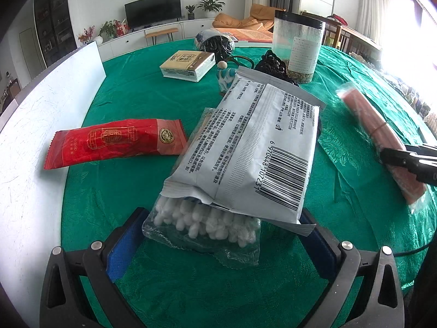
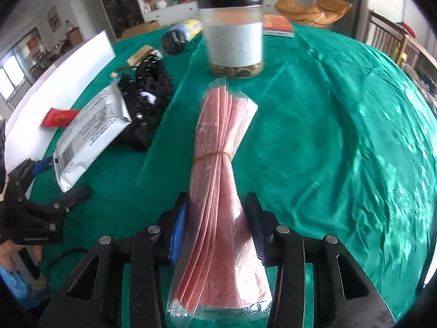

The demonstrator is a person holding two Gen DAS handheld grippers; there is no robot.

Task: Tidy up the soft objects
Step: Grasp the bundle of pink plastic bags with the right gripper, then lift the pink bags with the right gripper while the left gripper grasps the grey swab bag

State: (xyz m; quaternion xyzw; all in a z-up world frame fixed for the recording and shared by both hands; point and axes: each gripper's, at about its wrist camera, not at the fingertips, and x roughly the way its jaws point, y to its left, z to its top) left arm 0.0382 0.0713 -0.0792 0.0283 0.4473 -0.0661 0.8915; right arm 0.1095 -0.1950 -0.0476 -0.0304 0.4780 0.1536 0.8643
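Open room: the round table's green cloth lies bare on its right side; a white board stands along the left edge.
Jar: the clear black-lidded jar holds dried bits at its bottom.
Right gripper: clenched on the pink plastic-wrapped cloth bundle, long axis pointing away toward the jar.
Left gripper: clamped on the white printed pouch and the clear bag of cotton swabs under it, over the table's near edge.

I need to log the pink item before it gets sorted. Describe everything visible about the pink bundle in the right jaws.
The pink bundle of flat sheets in clear plastic sleeves is long and cinched mid-length by a thin yellow rubber band, fanning out at both ends. The right gripper clamps its near part between blue-padded jaws. It points toward the clear black-lidded jar, above the green tablecloth.
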